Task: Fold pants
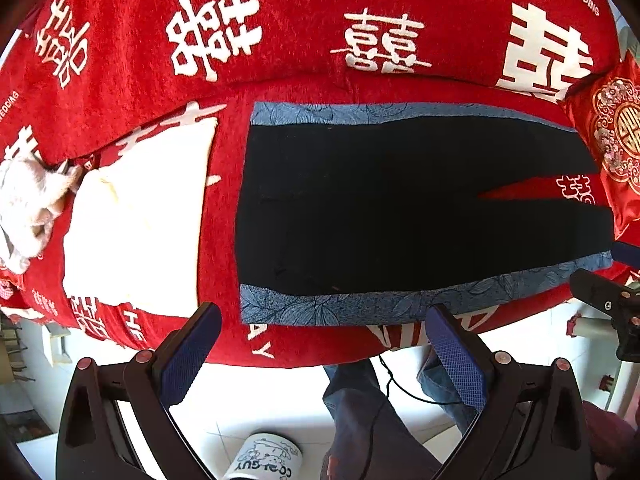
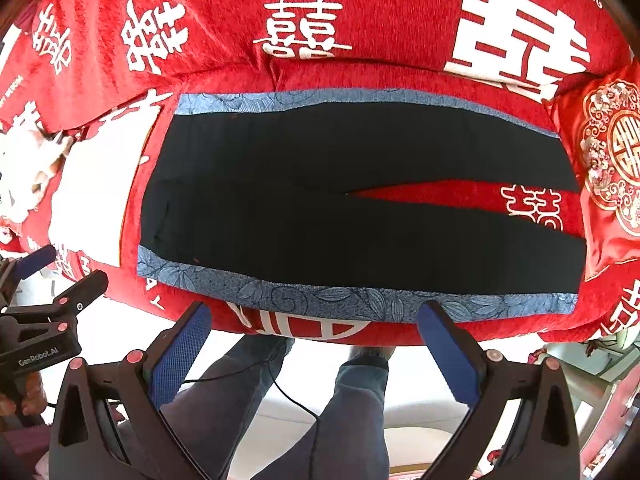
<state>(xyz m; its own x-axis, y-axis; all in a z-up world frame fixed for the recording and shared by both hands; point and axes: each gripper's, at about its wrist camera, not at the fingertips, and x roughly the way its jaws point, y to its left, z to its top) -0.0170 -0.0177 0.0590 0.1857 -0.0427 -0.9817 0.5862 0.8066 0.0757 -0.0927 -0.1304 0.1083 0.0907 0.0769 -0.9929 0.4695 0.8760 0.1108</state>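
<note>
Black fabric pants (image 2: 320, 200) lie flat on blue leaf-print cloth (image 2: 320, 300) atop red wedding-print bed cover (image 2: 360, 20), legs split toward right. We hold left tool (image 1: 324, 354) and right tool (image 2: 314, 350) wide, empty, short of near edge, likely lining up first fold.

Left gripper (image 1: 322, 340) wide open, blue pads (image 1: 188, 356) spread at 7 and 5 o'clock, gripping nothing. Right gripper (image 2: 314, 340) wide open too, pads (image 2: 450, 354) apart, empty. Person's legs (image 2: 352, 400) at 6 o'clock below both.
</note>
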